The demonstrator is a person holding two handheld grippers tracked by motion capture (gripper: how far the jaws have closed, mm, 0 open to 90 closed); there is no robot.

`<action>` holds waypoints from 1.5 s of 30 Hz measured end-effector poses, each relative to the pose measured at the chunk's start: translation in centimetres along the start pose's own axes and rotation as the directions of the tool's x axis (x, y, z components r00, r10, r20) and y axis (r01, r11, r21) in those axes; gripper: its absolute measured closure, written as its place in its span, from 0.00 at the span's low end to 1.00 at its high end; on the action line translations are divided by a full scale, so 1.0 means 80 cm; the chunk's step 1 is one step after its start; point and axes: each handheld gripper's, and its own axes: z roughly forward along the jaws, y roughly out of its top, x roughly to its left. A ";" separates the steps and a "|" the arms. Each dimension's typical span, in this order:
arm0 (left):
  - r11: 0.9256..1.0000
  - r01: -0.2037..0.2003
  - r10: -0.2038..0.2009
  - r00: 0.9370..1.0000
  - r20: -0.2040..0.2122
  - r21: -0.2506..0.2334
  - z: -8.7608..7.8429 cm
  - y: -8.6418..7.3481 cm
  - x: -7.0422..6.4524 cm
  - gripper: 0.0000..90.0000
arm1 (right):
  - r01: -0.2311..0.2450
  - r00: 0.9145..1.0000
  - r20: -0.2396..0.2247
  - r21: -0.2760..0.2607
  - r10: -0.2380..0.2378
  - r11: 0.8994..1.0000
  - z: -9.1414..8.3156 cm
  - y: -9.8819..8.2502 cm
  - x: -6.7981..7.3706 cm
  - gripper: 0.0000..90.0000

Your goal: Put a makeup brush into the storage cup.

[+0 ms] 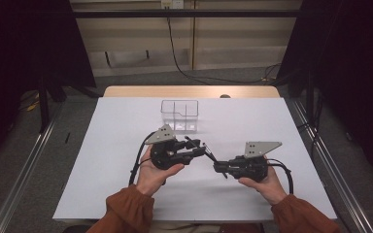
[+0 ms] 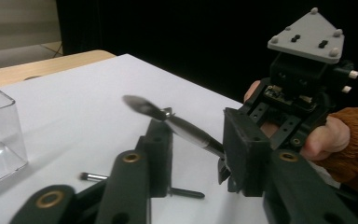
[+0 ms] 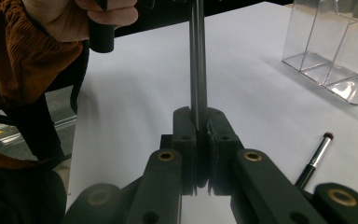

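While my right tongs (image 3: 200,126) stay out of it positionally, they're pressed together on the handle of a makeup brush (image 2: 177,123), pinching it firmly; the handle runs straight up between the pads in the right gripper view. Left tongs (image 2: 193,154) sit around the brush's far part: jaws partly spread, brush passes between them, pads not seen pressing on it. Bristle tip is blurred in the left gripper view, sticking out past the left jaw, up off the bench.

In the high view the two tongs meet tip to tip near the middle of the bench (image 1: 116,194), left tongs (image 1: 201,148) angled toward the right, right tongs (image 1: 218,167) pointing left. Brush is slung between them in the air.

A second, smaller brush (image 3: 314,158) lies flat on the white bench surface, just beside the right tongs. Clear plastic divided organizer (image 1: 179,115) stands farther back, centre of the bench, apart from both tongs.
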 end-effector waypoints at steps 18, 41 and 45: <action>0.999 0.044 -0.042 0.992 0.115 -0.015 -0.002 0.002 0.002 0.86 | 0.035 0.999 -0.016 0.033 -0.034 0.999 0.005 -0.002 0.004 0.94; 0.999 0.050 -0.049 0.986 0.157 -0.006 -0.002 0.009 -0.004 0.93 | -0.017 0.999 -0.039 0.026 0.018 1.000 0.007 -0.002 0.001 0.71; 0.999 0.044 -0.042 0.989 0.141 -0.008 -0.004 0.009 -0.003 0.93 | -0.021 0.999 -0.034 0.014 0.022 1.000 0.004 -0.001 0.001 0.58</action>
